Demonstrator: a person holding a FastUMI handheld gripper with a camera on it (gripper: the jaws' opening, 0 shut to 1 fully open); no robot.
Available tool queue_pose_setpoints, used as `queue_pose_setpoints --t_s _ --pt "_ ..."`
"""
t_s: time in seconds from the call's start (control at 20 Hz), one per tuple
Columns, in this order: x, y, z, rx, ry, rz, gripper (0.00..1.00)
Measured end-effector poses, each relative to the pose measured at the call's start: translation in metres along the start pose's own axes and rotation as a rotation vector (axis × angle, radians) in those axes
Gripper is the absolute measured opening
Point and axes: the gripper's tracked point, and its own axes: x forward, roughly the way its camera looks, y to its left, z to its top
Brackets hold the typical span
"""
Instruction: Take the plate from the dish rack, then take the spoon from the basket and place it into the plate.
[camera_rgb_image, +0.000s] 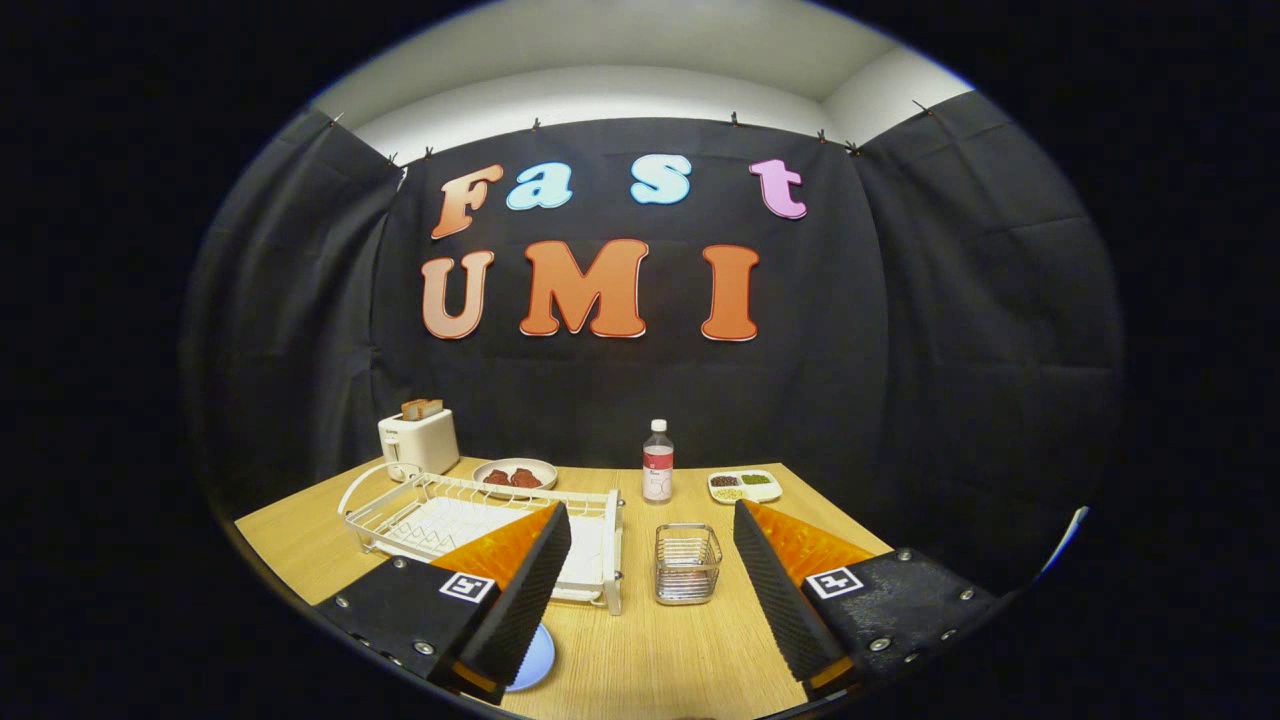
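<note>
My gripper (650, 510) is open above the wooden table, and nothing is between its fingers. A small wire basket (687, 563) stands on the table just ahead, in the gap between the two fingers; I cannot make out a spoon in it. The white dish rack (612, 550) lies to the basket's left, partly behind the left finger, and its wire slots look bare. A pale blue plate (537, 652) lies flat on the table close to me, mostly hidden under the left finger.
At the back of the table stand a white toaster (420, 440) with bread in it, a plate of brown food (515, 473), a clear bottle (657, 462) and a small divided dish (745, 486). The table's right edge runs just beyond the right finger.
</note>
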Motion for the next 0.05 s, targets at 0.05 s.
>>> queue_pose_setpoints --t_s 0.05 --pt "-0.0015 -0.0045 -0.0007 -0.008 -0.004 -0.008 0.97"
